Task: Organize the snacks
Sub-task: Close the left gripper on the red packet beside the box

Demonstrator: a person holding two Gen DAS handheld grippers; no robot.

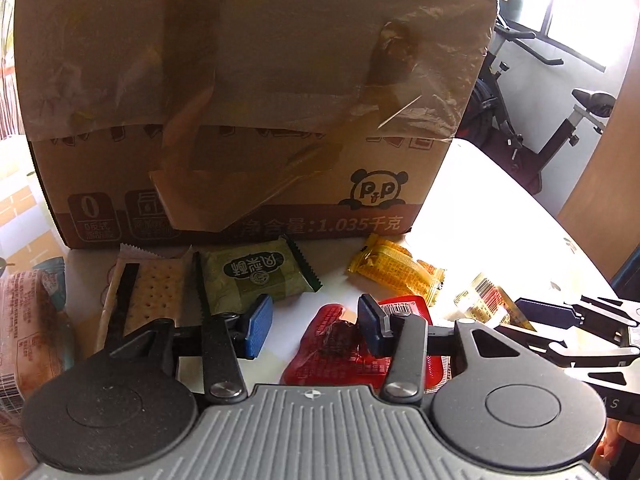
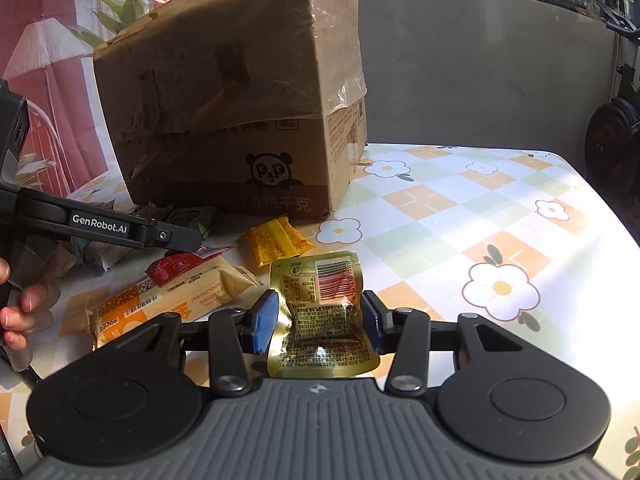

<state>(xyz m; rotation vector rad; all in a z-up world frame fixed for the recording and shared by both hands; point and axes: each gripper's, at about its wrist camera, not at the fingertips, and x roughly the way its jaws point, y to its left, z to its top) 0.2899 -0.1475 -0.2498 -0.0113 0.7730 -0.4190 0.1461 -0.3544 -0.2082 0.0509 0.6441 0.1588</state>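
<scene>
My left gripper (image 1: 314, 326) stands open low over a red snack packet (image 1: 332, 344). The right blue pad is against the packet and the left pad is apart from it. My right gripper (image 2: 319, 324) is shut on a crumpled gold packet (image 2: 320, 320), pinched between both pads just above the table. A taped cardboard box (image 1: 240, 120) with a panda print stands behind the snacks. In front of it lie a green packet (image 1: 256, 276), a cracker packet (image 1: 156, 292) and a yellow packet (image 1: 394, 272). An orange wholewheat packet (image 2: 168, 300) lies left of the gold one.
The table (image 2: 480, 220) has a flowered check cloth, bare to the right of the box. A pink packet (image 1: 28, 340) lies at the far left. A person's hand (image 2: 24, 312) holds the left gripper's handle. An exercise bike (image 1: 560, 120) stands beyond the table's edge.
</scene>
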